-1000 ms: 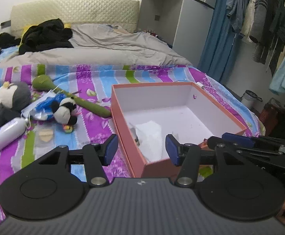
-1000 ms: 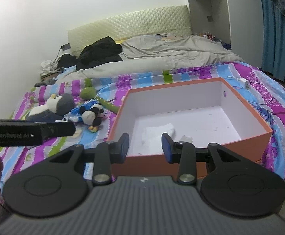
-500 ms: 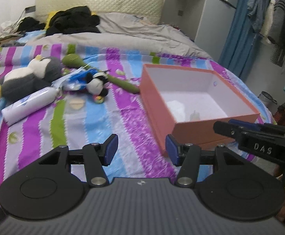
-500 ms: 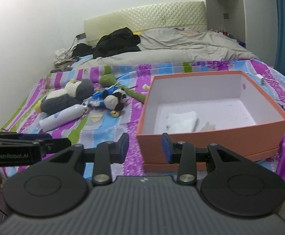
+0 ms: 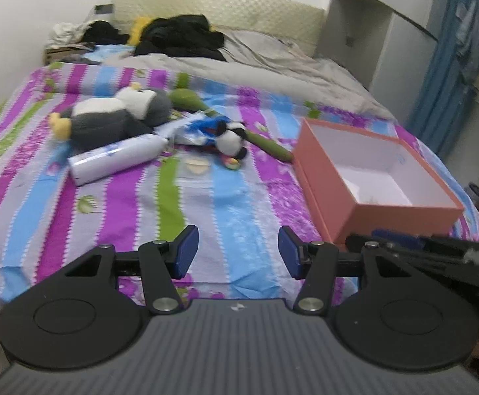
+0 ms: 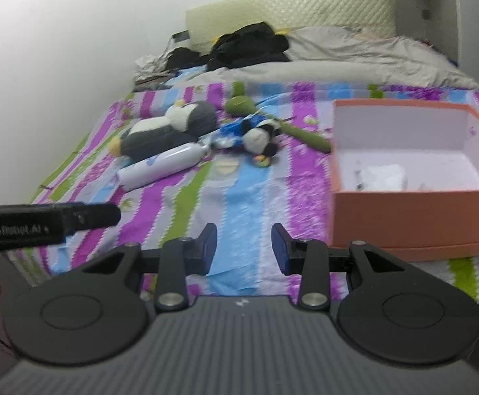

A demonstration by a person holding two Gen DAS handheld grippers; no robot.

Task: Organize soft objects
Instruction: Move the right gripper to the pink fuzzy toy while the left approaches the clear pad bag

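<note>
L gripper [image 5: 236, 251]: nearest in left wrist view; fingers [image 5: 184, 250] released, nothing btwn them, over striped bedspread [image 5: 160, 210].
R gripper [image 6: 243, 249]: fingers [image 6: 207, 247] released w/ narrower gap, empty; also over bedspread, near foot of bed.
Other-gripper views: R gripper's tip enters left wrist view at lower right; L gripper's body enters right wrist view at left edge.
Orange box [image 6: 414, 214]: open, white inside, on bedspread to right of both grippers; folded white cloth [image 6: 384, 177] lies on its floor.
Bottle [image 5: 117, 158]: white w/ blue print, on its side, mid-bed, just beside penguin.
Penguin plush [image 5: 114, 117]: grey-white, yellow feet, lying left of centre, well apart from box.
Panda plush [image 5: 229, 140]: small, black-white, btwn bottle & box, touching blue-white wrapper [image 5: 200, 126].
Green plush [image 5: 186, 98]: round head behind penguin; long stem runs toward box's near-left corner.
Grey duvet [image 5: 272, 62]: far half of bed.
Black clothes [image 5: 180, 38]: heaped by headboard [image 5: 213, 10], farthest.
</note>
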